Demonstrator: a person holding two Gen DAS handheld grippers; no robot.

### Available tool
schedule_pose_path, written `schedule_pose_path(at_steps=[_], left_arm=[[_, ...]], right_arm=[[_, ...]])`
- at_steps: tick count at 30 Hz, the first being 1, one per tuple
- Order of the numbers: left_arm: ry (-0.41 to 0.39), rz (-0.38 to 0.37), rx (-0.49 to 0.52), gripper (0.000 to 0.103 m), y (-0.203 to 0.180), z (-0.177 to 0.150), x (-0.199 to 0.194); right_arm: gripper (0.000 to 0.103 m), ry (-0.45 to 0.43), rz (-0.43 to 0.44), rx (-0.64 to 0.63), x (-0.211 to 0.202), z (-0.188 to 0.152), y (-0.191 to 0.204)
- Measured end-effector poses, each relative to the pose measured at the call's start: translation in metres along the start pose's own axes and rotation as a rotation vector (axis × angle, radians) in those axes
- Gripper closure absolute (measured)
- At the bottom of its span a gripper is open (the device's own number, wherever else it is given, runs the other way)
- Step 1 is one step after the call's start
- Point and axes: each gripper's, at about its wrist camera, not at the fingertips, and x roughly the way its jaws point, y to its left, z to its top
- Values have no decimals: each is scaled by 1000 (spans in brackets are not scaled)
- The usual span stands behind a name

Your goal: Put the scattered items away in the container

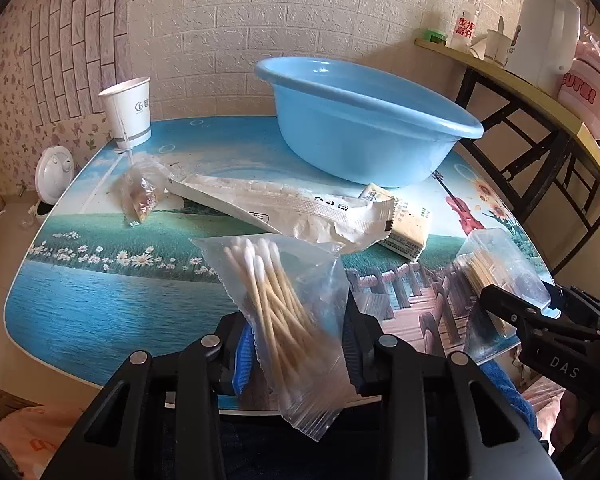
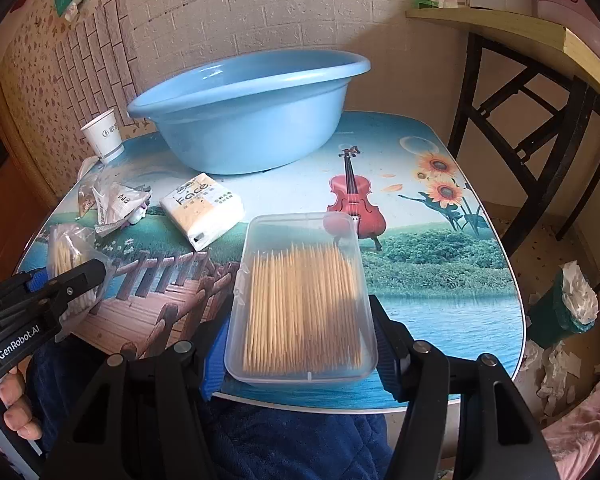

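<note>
Your left gripper (image 1: 296,344) is clamped on a clear bag of cotton swabs (image 1: 288,304), the plastic pinched between the blue-padded fingers and lifted off the near edge of the table (image 1: 100,312), its zip end hanging down over the rim. Your right gripper (image 2: 296,344) is closed on a clear lidded box of toothpicks (image 2: 300,300), one finger pressed against each long side, the box tilted up above the table's front edge. A bare hand (image 2: 18,412) on the left tool's handle shows low in the right wrist view, above a dark blue garment (image 2: 284,436).

Beyond the two held items, a white pack of tissues (image 2: 202,210) lies flat on the printed tabletop, just beside a long crumpled white wrapper (image 1: 284,208). Farther left sits a small clear bag with brownish contents (image 1: 142,196), touching the wrapper's far end.

At the back of the table stands the blue basin (image 1: 364,128), upright; what it holds cannot be seen from here. A white paper cup (image 1: 128,112) stands upright near the far left corner, well apart from the basin. To the right, a wooden shelf (image 1: 540,96) carries a white kettle (image 1: 548,32).
</note>
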Motion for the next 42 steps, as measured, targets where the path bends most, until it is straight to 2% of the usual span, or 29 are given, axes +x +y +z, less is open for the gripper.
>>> schedule_pose_path(at_steps=[16,24,27,42], left_arm=[[-86,19,-50,69,20,22,-42],[-92,5,-63,69,21,33,-49],[-89,10,-61,69,19,40,-50],[-131,-57,-37,69,-4,101,-57]], right_arm=[[41,-39,-22,5,-31,5,10],[41,-49,17,7,-51,13,19],[41,-61,33,10,-56,20,23],[41,-146,60,0,-90,77,28]])
